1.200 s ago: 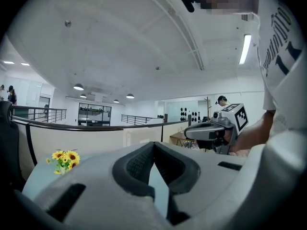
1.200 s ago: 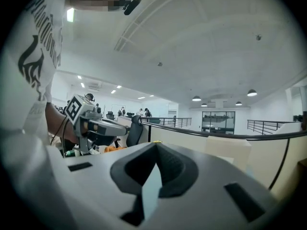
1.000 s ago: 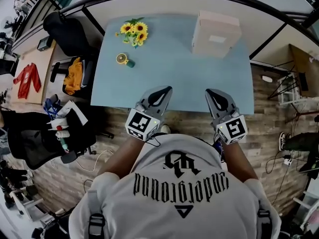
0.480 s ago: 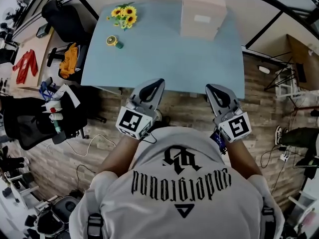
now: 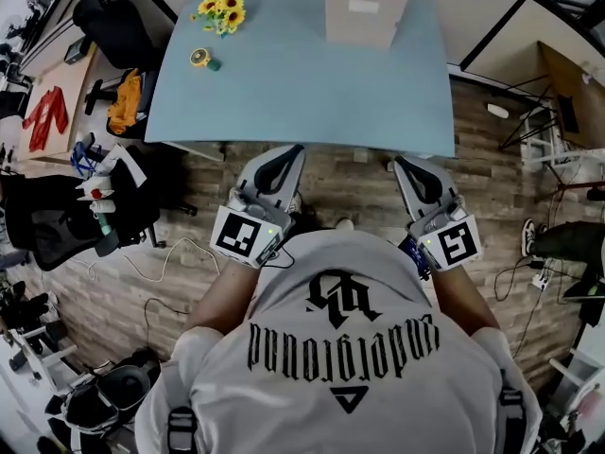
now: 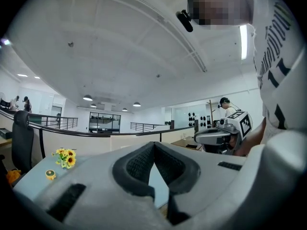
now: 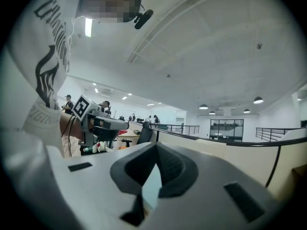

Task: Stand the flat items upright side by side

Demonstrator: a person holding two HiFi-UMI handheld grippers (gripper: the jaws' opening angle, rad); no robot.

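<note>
Pale blue table (image 5: 302, 93) carries a pinkish box (image 5: 364, 6) at its far edge, with a sunflower bunch (image 5: 220, 9) at its far left corner and a small yellow round object (image 5: 200, 58) just nearer. Short of the table's near edge, over the wood-plank floor (image 5: 350, 173), the left tool (image 5: 291, 151) and right tool (image 5: 405, 165) have their jaws pressed together, holding nothing.

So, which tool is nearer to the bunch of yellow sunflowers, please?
Left. In the head view the left tool is below-right of the yellow sunflowers; the right tool is further right.
</note>
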